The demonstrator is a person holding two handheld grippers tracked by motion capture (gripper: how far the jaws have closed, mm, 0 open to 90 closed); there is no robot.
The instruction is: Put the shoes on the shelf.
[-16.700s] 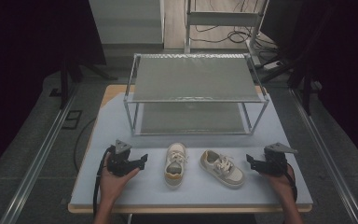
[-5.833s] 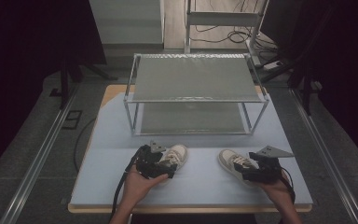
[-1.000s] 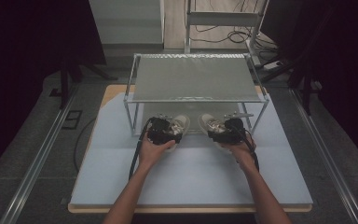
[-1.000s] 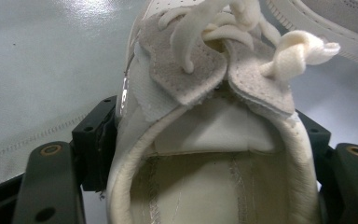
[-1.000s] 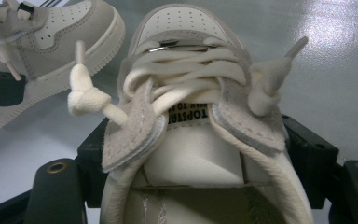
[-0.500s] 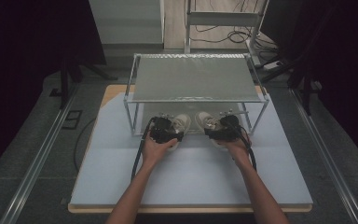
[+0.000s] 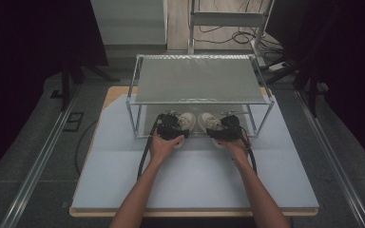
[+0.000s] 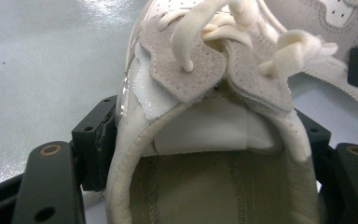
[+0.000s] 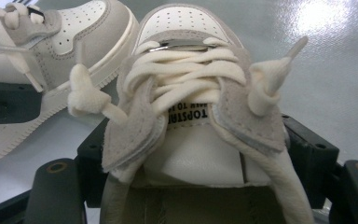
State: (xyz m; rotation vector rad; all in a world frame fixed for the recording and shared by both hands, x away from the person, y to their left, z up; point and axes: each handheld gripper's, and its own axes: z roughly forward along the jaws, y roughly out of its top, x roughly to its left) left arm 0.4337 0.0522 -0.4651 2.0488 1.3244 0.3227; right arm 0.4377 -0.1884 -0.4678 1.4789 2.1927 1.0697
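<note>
While we slide the 2 shoes in, we start with the biggest thing, the metal rack [image 7: 199, 80], which sits in the upper middle of the high view on the pale blue table mat [image 7: 195, 180]. Its lower shelf [image 7: 261, 124] is where we think the shoes should go, so we should keep both low to pass under the top shelf.

Next come the shoes. In the high view the left shoe [image 7: 186, 121] and the right shoe [image 7: 208, 122] sit side by side in the middle of the frame, toes pointing into the rack, close together. We should push them straight and level so they don't bump each other or the rack legs.

Last, the tools. The left gripper [image 7: 168, 128] squeezes the heel end of the left shoe [image 8: 205, 154], a jaw on each side of the soft collar. The right gripper [image 7: 229, 127] pinches the right shoe [image 9: 191, 116] the same way. We should set each sole flat on the shelf before we let go.
</note>
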